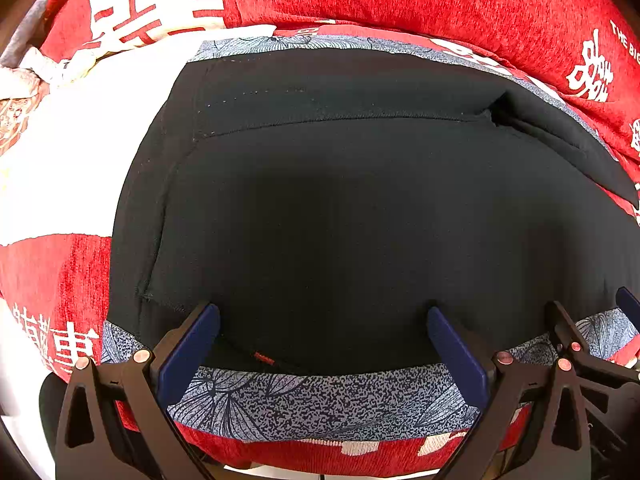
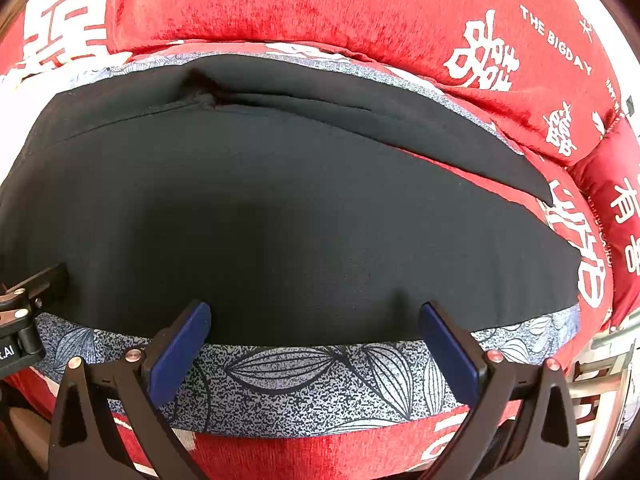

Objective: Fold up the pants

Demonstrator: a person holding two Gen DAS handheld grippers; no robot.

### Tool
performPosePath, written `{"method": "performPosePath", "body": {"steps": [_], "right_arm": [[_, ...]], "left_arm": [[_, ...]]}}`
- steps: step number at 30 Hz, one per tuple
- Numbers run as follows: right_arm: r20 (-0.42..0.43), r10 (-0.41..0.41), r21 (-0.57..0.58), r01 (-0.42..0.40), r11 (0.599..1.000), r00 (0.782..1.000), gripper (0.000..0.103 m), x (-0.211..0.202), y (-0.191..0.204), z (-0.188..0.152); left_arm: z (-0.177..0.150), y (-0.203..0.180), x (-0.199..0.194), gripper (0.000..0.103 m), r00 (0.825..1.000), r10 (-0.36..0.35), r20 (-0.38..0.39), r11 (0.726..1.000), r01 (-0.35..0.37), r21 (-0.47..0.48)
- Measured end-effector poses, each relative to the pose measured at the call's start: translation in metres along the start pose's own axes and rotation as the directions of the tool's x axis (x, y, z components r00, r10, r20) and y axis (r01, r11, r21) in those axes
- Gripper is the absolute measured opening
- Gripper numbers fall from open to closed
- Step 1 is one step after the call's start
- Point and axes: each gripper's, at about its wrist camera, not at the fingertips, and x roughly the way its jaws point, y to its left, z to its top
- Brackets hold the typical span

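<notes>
Black pants (image 1: 340,208) lie folded flat on a grey leaf-patterned cloth (image 1: 320,404) over a red cushion. They also fill the right wrist view (image 2: 280,220). My left gripper (image 1: 323,316) is open and empty, its blue pads at the pants' near edge. My right gripper (image 2: 316,312) is open and empty at the near edge further right. It also shows in the left wrist view at the right edge (image 1: 580,344). The left gripper's finger shows at the left edge of the right wrist view (image 2: 36,284). A fold seam (image 1: 340,116) runs across the far part.
A red back cushion with white characters (image 2: 320,8) stands behind the pants. A white patch of the cover (image 1: 80,160) lies left of the pants. Crumpled pale fabric (image 1: 24,76) sits at the far left.
</notes>
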Motion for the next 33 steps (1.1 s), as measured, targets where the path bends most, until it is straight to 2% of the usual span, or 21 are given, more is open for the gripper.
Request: {"method": "performPosePath", "body": {"steps": [6, 9, 14, 17, 24, 33], "right_arm": [[0.004, 0.006, -0.029, -0.006, 1.0, 1.0, 0.103, 0.0, -0.001, 0.003], [0.0, 0.037, -0.052, -0.037, 0.998, 0.999, 0.103, -0.003, -0.006, 0.007], [0.069, 0.063, -0.005, -0.063, 0.998, 0.996, 0.103, -0.021, -0.022, 0.02], [0.087, 0.08, -0.015, -0.078, 0.997, 0.993, 0.103, -0.028, -0.021, 0.033], [0.132, 0.09, -0.105, -0.076, 0.991, 0.987, 0.103, -0.038, 0.005, 0.068], [0.135, 0.121, -0.202, -0.092, 0.975, 0.983, 0.103, -0.02, 0.045, 0.113]], "left_arm": [[0.002, -0.001, -0.002, 0.103, 1.0, 0.003, 0.002, 1.0, -0.003, 0.01], [0.007, 0.0, -0.007, 0.103, 1.0, -0.001, -0.01, 1.0, 0.001, 0.003], [0.024, 0.008, -0.031, 0.103, 0.997, 0.018, 0.075, 1.0, -0.017, -0.005], [0.039, 0.015, -0.036, 0.103, 0.996, 0.005, 0.087, 1.0, -0.003, -0.02], [0.07, 0.034, -0.029, 0.103, 0.996, 0.001, 0.084, 0.997, 0.006, -0.073], [0.1, 0.045, -0.009, 0.103, 0.998, 0.013, 0.069, 0.995, -0.006, -0.095]]}}
